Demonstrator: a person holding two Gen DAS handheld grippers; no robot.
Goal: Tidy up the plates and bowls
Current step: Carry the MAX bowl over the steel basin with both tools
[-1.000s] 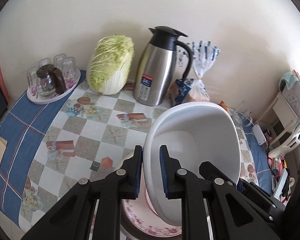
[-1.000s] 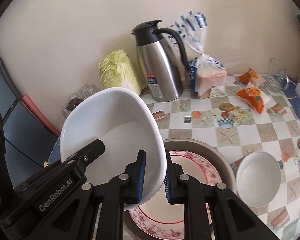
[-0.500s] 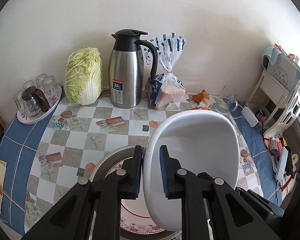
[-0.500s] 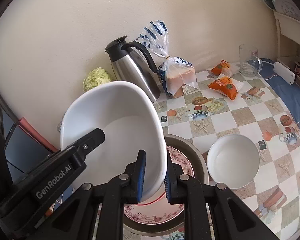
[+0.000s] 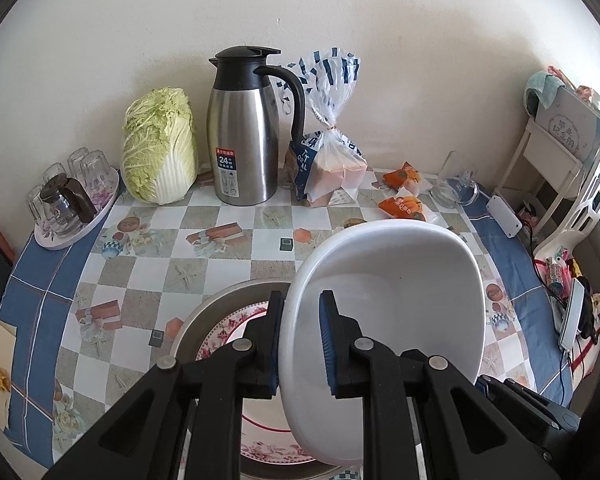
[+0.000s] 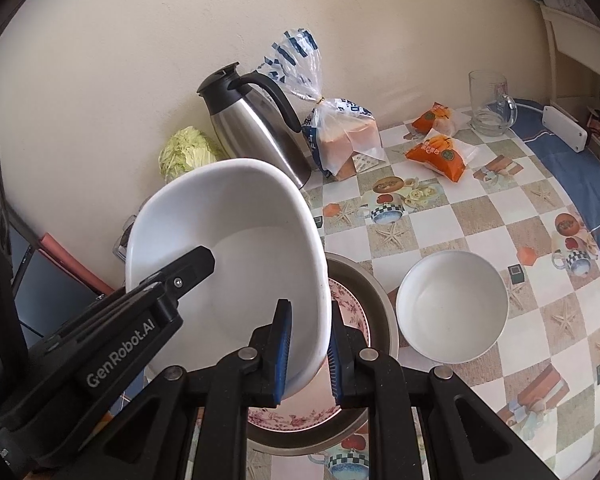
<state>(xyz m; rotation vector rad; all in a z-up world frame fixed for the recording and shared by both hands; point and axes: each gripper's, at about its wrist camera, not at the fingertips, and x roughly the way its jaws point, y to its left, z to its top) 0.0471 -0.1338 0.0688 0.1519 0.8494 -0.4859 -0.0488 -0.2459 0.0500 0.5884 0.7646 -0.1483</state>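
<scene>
The large white bowl (image 5: 400, 280) hangs in the air between both grippers, each clamped on an opposite side of its rim: the left gripper (image 5: 299, 344) pinches the rim nearest it, one blue pad inside and one outside, and the right gripper (image 6: 309, 354) does the same on its side. A second ago the bowl sat further toward the table's left edge, over the blue border; both hands have carried it level toward the table's middle, rolling a little, so the steel basin (image 6: 374, 300) with the floral plate (image 6: 350, 312) inside now lies beneath it. That looks like a carry toward the small white bowl (image 6: 452, 312), standing just beside the basin on the checked tablecloth (image 6: 480, 220), probably for stacking. The thermos jug (image 5: 244, 132) and cabbage (image 5: 160, 144) keep to the table's back edge
</scene>
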